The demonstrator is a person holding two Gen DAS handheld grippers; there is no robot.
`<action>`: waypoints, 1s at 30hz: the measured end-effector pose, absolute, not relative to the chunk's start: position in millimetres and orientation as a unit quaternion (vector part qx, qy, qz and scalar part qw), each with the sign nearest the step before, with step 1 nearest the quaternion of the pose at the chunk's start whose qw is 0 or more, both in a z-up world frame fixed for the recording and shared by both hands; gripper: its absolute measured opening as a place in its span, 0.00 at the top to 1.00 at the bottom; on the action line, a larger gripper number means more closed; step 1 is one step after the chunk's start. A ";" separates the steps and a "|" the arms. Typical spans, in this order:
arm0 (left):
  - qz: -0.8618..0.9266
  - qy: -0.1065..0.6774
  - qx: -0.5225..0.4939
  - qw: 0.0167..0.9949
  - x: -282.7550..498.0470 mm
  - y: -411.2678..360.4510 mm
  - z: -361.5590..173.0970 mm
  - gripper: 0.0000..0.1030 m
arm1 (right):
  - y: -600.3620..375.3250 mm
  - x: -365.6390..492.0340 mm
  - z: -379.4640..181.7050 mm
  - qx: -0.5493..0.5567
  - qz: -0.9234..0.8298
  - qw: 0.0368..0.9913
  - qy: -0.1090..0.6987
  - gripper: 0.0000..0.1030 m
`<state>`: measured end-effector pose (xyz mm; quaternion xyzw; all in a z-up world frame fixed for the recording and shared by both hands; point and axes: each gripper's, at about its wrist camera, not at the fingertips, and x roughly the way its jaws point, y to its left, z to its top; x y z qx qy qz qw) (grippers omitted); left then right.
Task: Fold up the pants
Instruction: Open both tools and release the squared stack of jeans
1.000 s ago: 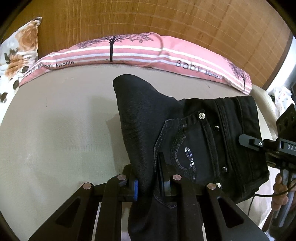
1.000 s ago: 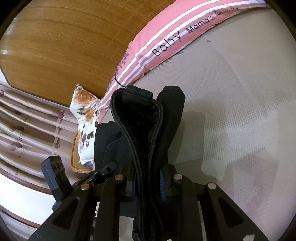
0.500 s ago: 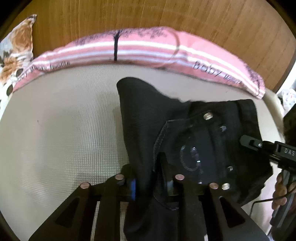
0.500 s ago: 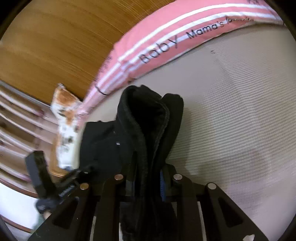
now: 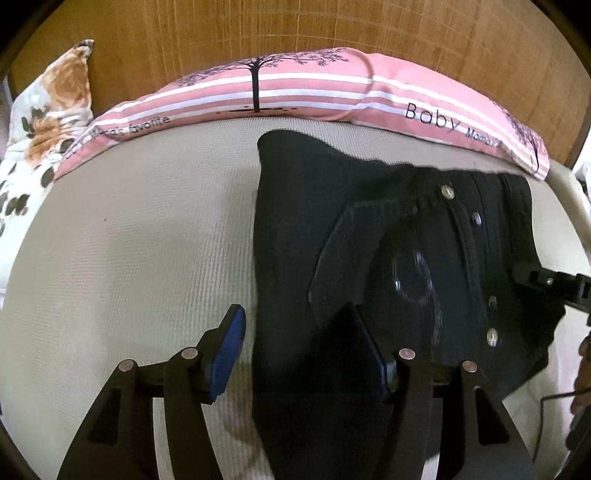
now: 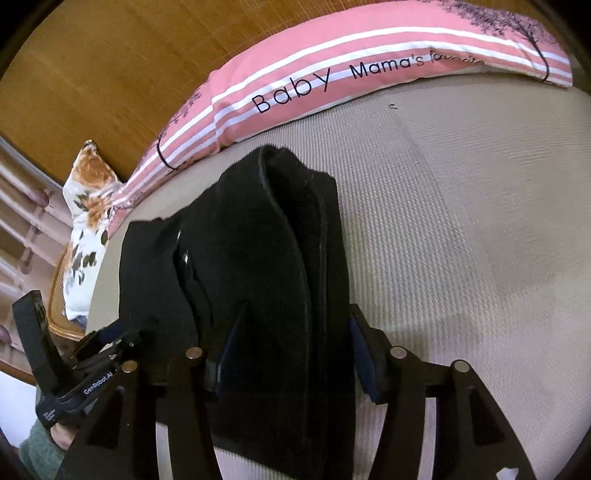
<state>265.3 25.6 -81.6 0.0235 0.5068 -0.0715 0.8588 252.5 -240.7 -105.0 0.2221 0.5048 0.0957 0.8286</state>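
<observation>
The black pants (image 5: pixel 369 229) lie folded on the beige bed mat (image 5: pixel 129 258), with the studded pocket facing up. My left gripper (image 5: pixel 295 350) straddles their near edge; its jaws are opening, the left blue pad (image 5: pixel 225 350) stands off the cloth and the right finger rests over it. In the right wrist view the thick folded end of the pants (image 6: pixel 258 240) sits between my right gripper's (image 6: pixel 295 350) fingers. Those jaws are opening too, and the pads no longer pinch the cloth. Each view shows the other gripper at its edge: right gripper (image 5: pixel 543 280), left gripper (image 6: pixel 92 350).
A long pink striped pillow (image 5: pixel 295 92) lies along the wooden headboard (image 5: pixel 295 29) behind the pants. A floral pillow (image 5: pixel 44 110) sits at the far left corner. Bare mat (image 6: pixel 461 221) stretches beside the pants. A hand (image 6: pixel 62 439) holds the left gripper.
Both grippers sank toward the mat and let go: each pair of jaws went from pinching the black cloth to standing apart. The pants now rest flat on the bed.
</observation>
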 end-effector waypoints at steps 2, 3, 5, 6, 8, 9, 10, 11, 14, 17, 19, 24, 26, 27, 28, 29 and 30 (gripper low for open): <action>-0.069 0.505 0.022 0.860 253.6 27.2 -80.7 0.41 | -243.8 238.2 -102.7 0.223 0.093 0.830 0.502 0.50; -0.067 0.504 0.021 0.861 247.4 28.8 -79.4 0.41 | -244.8 232.6 -102.1 0.224 0.092 0.830 0.502 0.50; -0.058 0.502 0.021 0.862 238.4 31.1 -77.3 0.41 | -248.4 218.9 -100.9 0.230 0.093 0.829 0.501 0.48; -0.052 0.506 0.022 0.861 233.0 33.3 -77.4 0.41 | -250.4 212.6 -100.4 0.234 0.093 0.829 0.500 0.48; -0.049 0.504 0.016 0.862 223.6 36.4 -75.4 0.41 | -251.4 200.5 -98.1 0.237 0.091 0.832 0.493 0.47; -0.045 0.501 0.015 0.864 218.4 37.8 -73.3 0.41 | -251.3 196.5 -97.3 0.235 0.089 0.834 0.490 0.47; -0.039 0.499 0.016 0.866 212.3 38.9 -70.2 0.41 | -250.6 193.5 -97.1 0.232 0.087 0.836 0.490 0.47; -0.034 0.498 0.018 0.866 207.6 39.3 -67.7 0.41 | -249.9 191.3 -97.1 0.229 0.086 0.837 0.489 0.47; -0.023 0.493 0.025 0.869 194.4 39.4 -59.1 0.41 | -249.8 183.9 -93.6 0.219 0.076 0.843 0.485 0.47; -0.013 0.487 0.033 0.873 179.7 38.6 -49.5 0.41 | -242.8 175.9 -87.6 0.192 0.065 0.852 0.483 0.47; -0.006 0.486 0.034 0.873 168.7 37.8 -44.6 0.41 | -235.0 165.9 -83.3 0.169 0.061 0.858 0.481 0.47; 0.001 0.484 0.029 0.875 144.8 33.0 -39.1 0.36 | -218.2 141.9 -69.7 0.135 0.051 0.874 0.465 0.36; 0.003 0.483 0.028 0.875 134.5 29.4 -37.3 0.36 | -212.3 132.3 -61.5 0.123 0.046 0.881 0.454 0.28; 0.003 0.482 0.026 0.876 130.2 27.8 -36.4 0.35 | -208.5 126.9 -56.7 0.115 0.045 0.885 0.448 0.27; 0.004 0.480 0.025 0.877 123.9 25.9 -35.2 0.34 | -205.4 122.9 -53.0 0.107 0.042 0.889 0.444 0.23; 0.005 0.480 0.025 0.877 120.9 24.6 -34.6 0.30 | -201.5 117.9 -48.7 0.097 0.039 0.892 0.439 0.20; 0.008 0.477 0.025 0.879 115.1 23.0 -33.4 0.27 | -198.1 114.1 -45.5 0.091 0.037 0.895 0.435 0.18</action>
